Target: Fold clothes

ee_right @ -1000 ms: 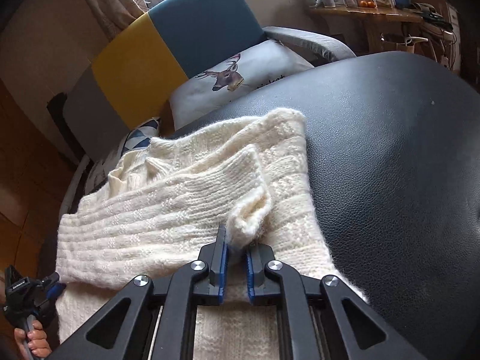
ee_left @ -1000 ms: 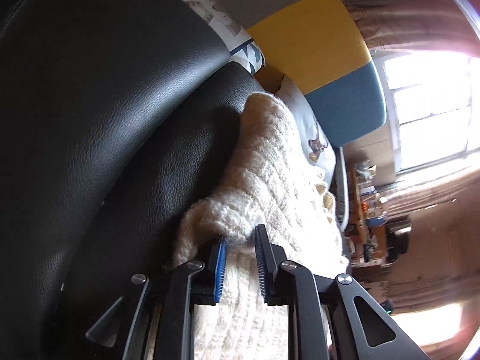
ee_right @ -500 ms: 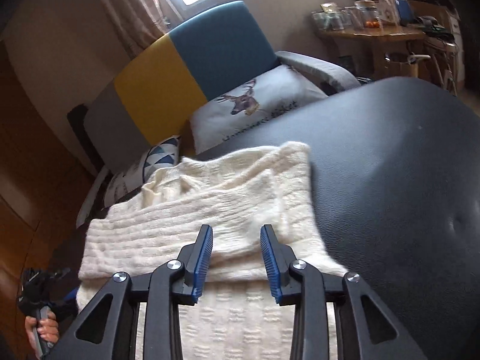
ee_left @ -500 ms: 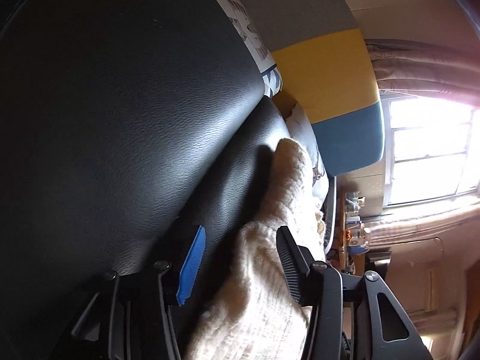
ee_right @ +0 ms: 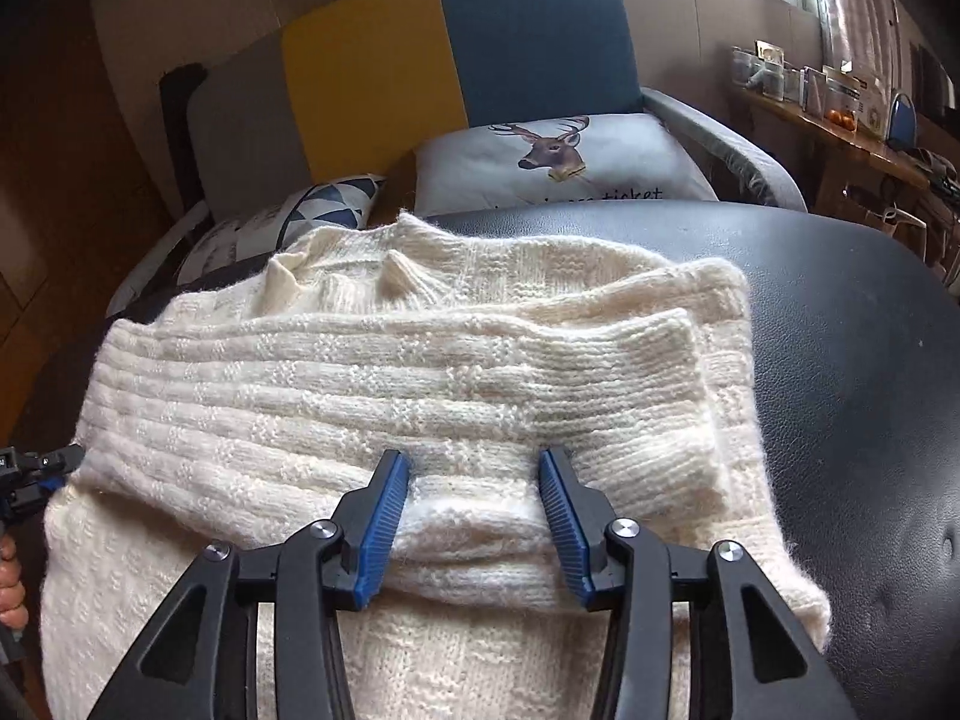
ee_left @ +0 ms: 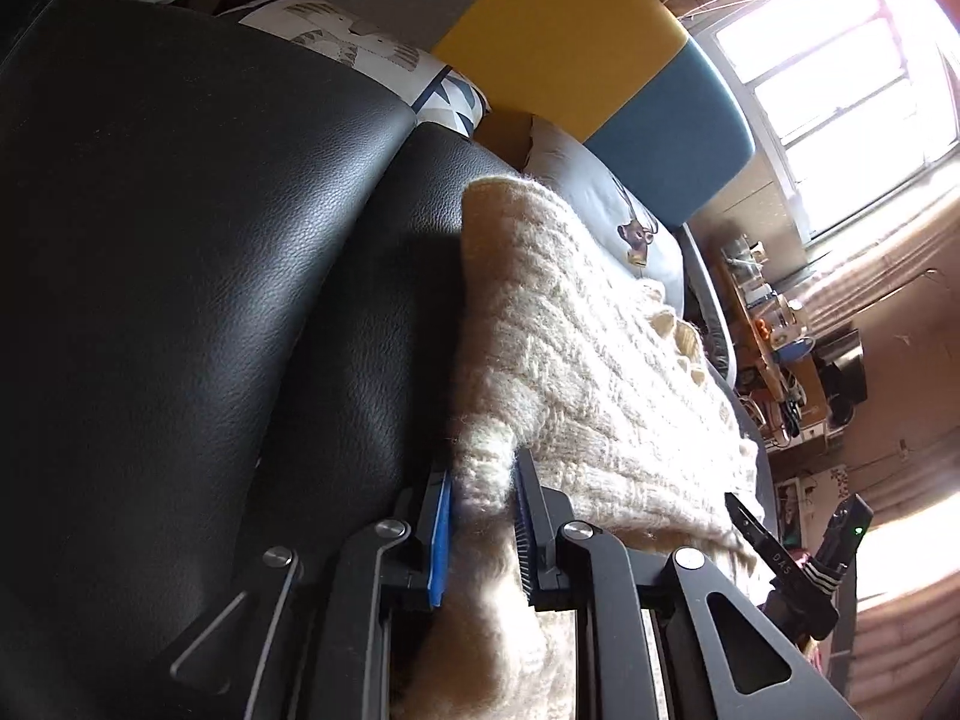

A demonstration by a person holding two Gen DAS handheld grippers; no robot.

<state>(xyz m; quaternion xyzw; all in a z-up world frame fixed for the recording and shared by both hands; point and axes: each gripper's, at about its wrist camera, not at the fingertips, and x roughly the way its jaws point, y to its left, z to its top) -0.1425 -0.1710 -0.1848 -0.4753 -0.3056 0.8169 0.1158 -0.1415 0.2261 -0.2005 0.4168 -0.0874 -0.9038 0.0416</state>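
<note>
A cream knitted sweater [ee_right: 420, 372] lies on a black leather surface [ee_right: 840, 312], with one sleeve folded across its body. My right gripper [ee_right: 474, 516] hovers open just over the near edge of that sleeve, nothing pinched between its blue pads. In the left wrist view the sweater [ee_left: 570, 330] runs away from me, and my left gripper [ee_left: 483, 531] is shut on a thick fold at its left edge. The right gripper [ee_left: 792, 540] shows at the lower right of that view. The left gripper [ee_right: 30, 474] and a hand [ee_right: 9, 588] peek in at the right view's left border.
Behind the leather surface stands a sofa [ee_right: 528, 42] with a grey, yellow and blue back. On it lie a deer-print cushion [ee_right: 564, 162] and a triangle-patterned cushion [ee_right: 330, 216]. A wooden shelf [ee_right: 840, 120] with jars stands at the far right, below a bright window [ee_left: 852, 48].
Both grippers let go of the sweater about half a second ago. The left has since shut again on the sweater's left edge. The right stays open, wider, over the folded sleeve.
</note>
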